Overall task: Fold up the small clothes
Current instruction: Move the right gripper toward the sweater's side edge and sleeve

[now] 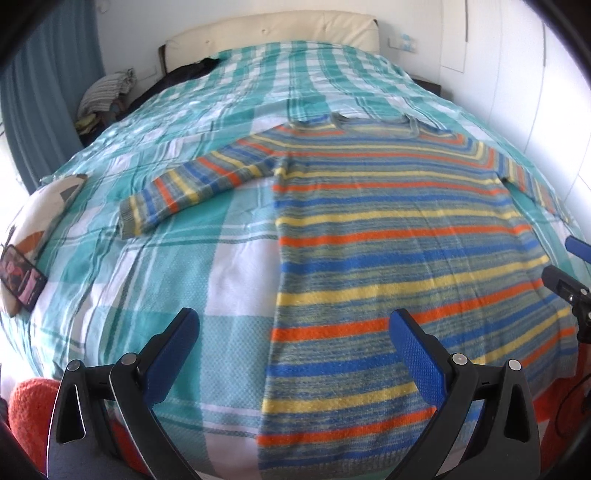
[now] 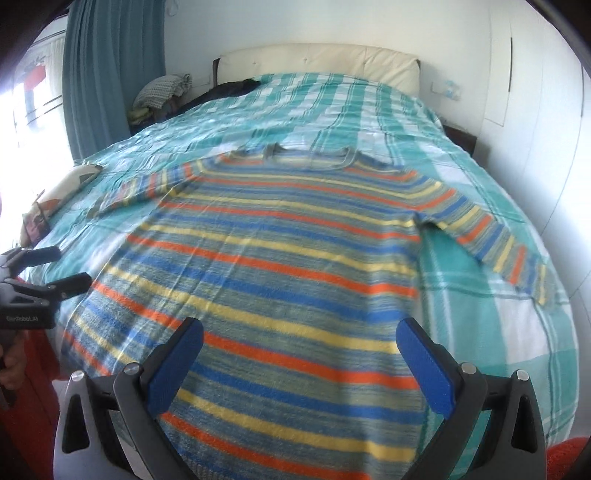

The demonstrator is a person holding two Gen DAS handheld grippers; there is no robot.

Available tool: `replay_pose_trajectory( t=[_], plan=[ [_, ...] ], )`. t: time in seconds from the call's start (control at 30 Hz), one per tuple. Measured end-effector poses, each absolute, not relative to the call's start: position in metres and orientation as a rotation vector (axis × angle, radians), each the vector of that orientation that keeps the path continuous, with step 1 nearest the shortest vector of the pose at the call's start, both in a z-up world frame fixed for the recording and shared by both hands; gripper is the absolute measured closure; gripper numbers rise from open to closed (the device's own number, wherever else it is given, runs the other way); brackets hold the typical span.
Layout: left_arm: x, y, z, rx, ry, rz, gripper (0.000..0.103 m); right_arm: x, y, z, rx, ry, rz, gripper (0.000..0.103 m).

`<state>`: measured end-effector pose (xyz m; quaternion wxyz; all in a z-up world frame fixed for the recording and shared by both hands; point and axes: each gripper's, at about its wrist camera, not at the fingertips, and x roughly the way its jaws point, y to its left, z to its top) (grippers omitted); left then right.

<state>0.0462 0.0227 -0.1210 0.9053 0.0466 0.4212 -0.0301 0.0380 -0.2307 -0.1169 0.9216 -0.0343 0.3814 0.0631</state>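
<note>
Two pairs of blue-padded fingers are spread wide, one pair per gripper, and neither pinches anything. In the left wrist view, the left gripper (image 1: 293,334) hovers over the near left part of the striped sweater (image 1: 399,258): its left finger (image 1: 173,354) is above the bare checked bedspread (image 1: 229,122), its right finger (image 1: 417,354) above the knit, so the sweater's left side edge runs up between the two. In the right wrist view, the right gripper (image 2: 299,347) hangs above the near middle-right of the sweater (image 2: 280,251), both pads over striped cloth, with the garment's right side edge just outside the right finger (image 2: 424,362). Whether any fingertip touches the fabric cannot be told.

Each gripper also shows at the rim of the other's view: the right one (image 1: 570,269) at the sweater's right edge, the left one (image 2: 64,269) at its left edge, a hand (image 2: 13,363) below it.

Outward, the sweater lies flat on the bedspread (image 2: 480,173), hem nearest the fingers, neckline (image 2: 310,157) far, both sleeves angled out and down toward the bed's sides. At the left bed edge rests a patterned cushion (image 1: 40,206) with a phone (image 1: 22,277) lying on it. Farther off are a cream headboard (image 1: 273,33), a pile of clothes (image 1: 107,92) beside the bed and a blue curtain (image 2: 110,66).
</note>
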Motion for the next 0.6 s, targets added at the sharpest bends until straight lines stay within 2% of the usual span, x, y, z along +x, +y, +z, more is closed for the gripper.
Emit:
replay_pose_trajectory(
  t=[0.6],
  plan=[
    [0.05, 0.067, -0.113, 0.009, 0.831, 0.098, 0.001, 0.034, -0.25, -0.105, -0.064, 0.731, 0.032, 0.0]
  ],
)
